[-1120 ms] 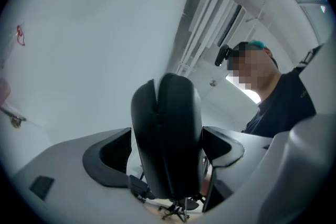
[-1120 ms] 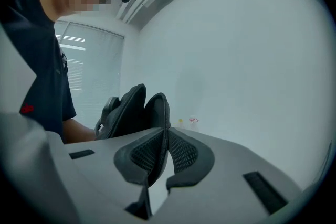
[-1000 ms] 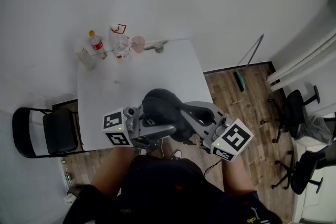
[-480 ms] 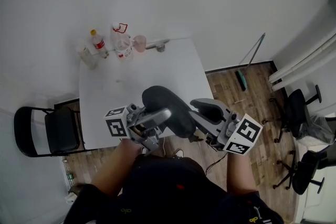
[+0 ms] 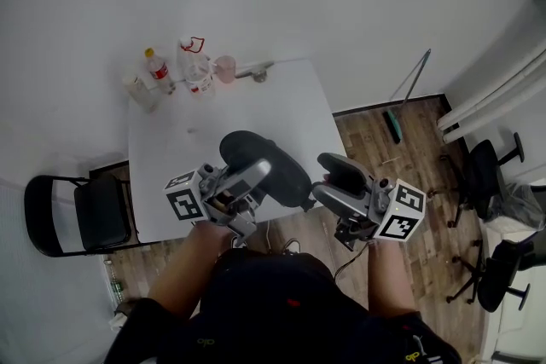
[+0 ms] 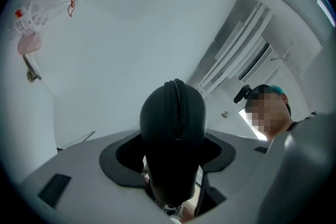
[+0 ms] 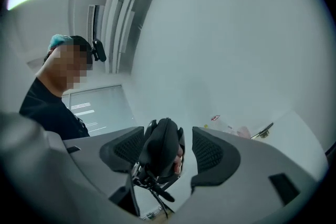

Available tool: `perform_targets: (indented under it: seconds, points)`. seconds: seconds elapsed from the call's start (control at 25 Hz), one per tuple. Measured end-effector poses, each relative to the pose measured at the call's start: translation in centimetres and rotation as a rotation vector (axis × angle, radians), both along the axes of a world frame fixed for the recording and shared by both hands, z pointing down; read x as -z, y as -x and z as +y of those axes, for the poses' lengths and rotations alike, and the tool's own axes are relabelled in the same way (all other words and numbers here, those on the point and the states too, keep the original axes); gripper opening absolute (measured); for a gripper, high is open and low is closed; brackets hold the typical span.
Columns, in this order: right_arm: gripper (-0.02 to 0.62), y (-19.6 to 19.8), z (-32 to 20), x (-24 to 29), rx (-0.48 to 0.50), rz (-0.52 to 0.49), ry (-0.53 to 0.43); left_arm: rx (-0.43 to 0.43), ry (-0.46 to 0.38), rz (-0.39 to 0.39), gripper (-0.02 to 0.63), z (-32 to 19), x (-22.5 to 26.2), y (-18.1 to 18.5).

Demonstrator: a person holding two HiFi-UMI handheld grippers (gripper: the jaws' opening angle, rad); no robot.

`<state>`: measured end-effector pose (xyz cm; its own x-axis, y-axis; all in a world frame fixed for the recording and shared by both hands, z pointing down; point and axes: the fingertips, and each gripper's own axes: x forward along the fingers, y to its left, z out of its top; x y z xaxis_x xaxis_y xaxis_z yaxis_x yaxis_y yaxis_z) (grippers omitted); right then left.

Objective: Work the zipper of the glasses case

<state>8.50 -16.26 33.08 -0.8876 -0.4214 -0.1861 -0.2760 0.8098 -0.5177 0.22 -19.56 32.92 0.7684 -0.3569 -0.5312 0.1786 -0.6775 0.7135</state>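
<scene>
A dark oval glasses case [image 5: 256,162] is held up in the air over the table's front edge. My left gripper [image 5: 247,179] is shut on it, and its jaws have just been closing onto the case. In the left gripper view the case [image 6: 173,134] fills the gap between the pads, with its zipper [image 6: 177,107] running over the rounded top. My right gripper [image 5: 328,182] stands open just right of the case, its jaws having just opened wide. The right gripper view shows the case [image 7: 160,147] ahead between the open jaws, touching neither pad.
The white table [image 5: 171,149] carries bottles [image 5: 155,68], a clear jug [image 5: 196,72] and a pink cup [image 5: 224,68] at its far edge. A black chair [image 5: 85,213] stands left. Office chairs [image 5: 486,175] stand on the wooden floor at right.
My right gripper has opened, come off the case and moved right while rolling. My left gripper has closed in on the case and shifted slightly left with it.
</scene>
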Motion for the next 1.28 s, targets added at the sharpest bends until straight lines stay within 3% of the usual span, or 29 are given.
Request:
perform_targets:
  seconds: [0.36, 1.0, 1.16, 1.28]
  points:
    - [0.288, 2.7, 1.8, -1.6, 0.113, 0.001, 0.063, 0.033, -0.078, -0.054, 0.276, 0.8, 1.3, -1.2]
    - [0.256, 2.6, 1.4, -1.6, 0.133, -0.147, 0.182, 0.053, -0.164, -0.107, 0.295, 1.6, 1.7, -1.7]
    - [0.256, 3.2, 1.8, -1.7, 0.162, -0.101, 0.176, 0.038, -0.198, -0.137, 0.316, 1.9, 1.8, -1.9]
    - [0.256, 3.6, 1.7, -2.0, 0.162, -0.053, 0.177, 0.041, -0.171, -0.131, 0.309, 1.7, 1.5, -1.8]
